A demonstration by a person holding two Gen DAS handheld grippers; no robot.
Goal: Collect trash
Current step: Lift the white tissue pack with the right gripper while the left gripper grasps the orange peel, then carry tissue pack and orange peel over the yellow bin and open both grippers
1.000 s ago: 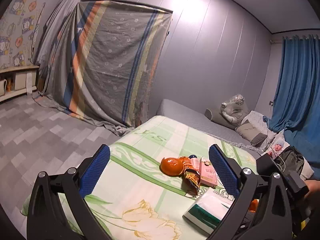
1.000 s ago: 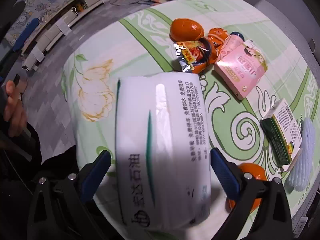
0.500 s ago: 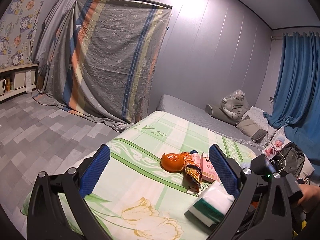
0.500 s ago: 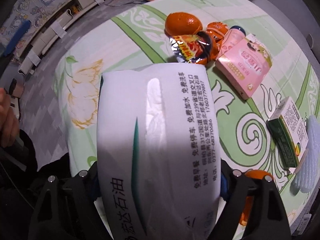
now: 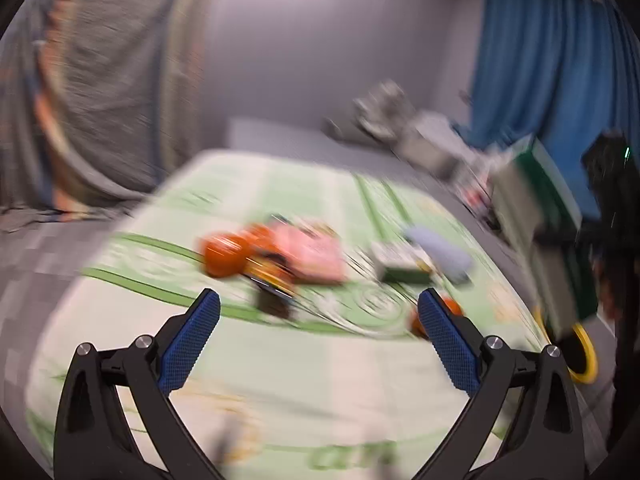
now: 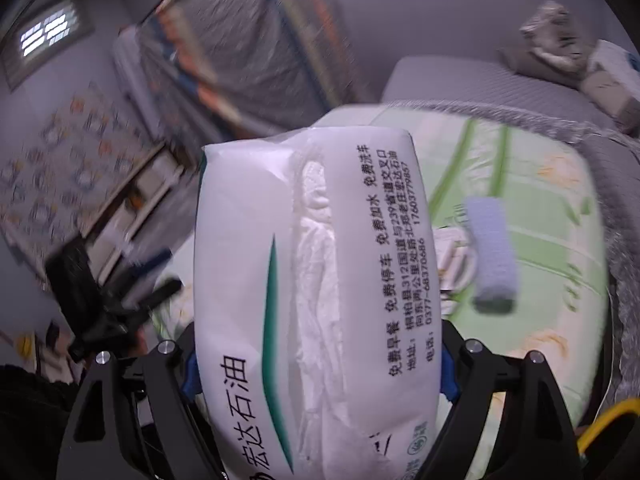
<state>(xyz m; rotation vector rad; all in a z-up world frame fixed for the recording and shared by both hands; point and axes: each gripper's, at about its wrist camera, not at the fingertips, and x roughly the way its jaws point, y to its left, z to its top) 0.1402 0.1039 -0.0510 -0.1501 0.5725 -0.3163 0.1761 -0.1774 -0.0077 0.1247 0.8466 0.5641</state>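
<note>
White plastic tissue pack sat clamped in the right gripper, lifted above the bed; carrying it level toward what was probably a yellow-rimmed bin suited, left gripper empty and spread.

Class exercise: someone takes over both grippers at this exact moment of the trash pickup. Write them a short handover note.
Right gripper: shut on the white tissue pack, lifted clear of the bed.
Left gripper: open, empty, above the bedspread.
On the bed: orange wrappers, pink box, green box, pale blue piece.
Yellow-rimmed bin sits at the bed's right edge.
Done: tissue pack picked up.
Left: drop it in the bin, probably, then collect the rest.
</note>
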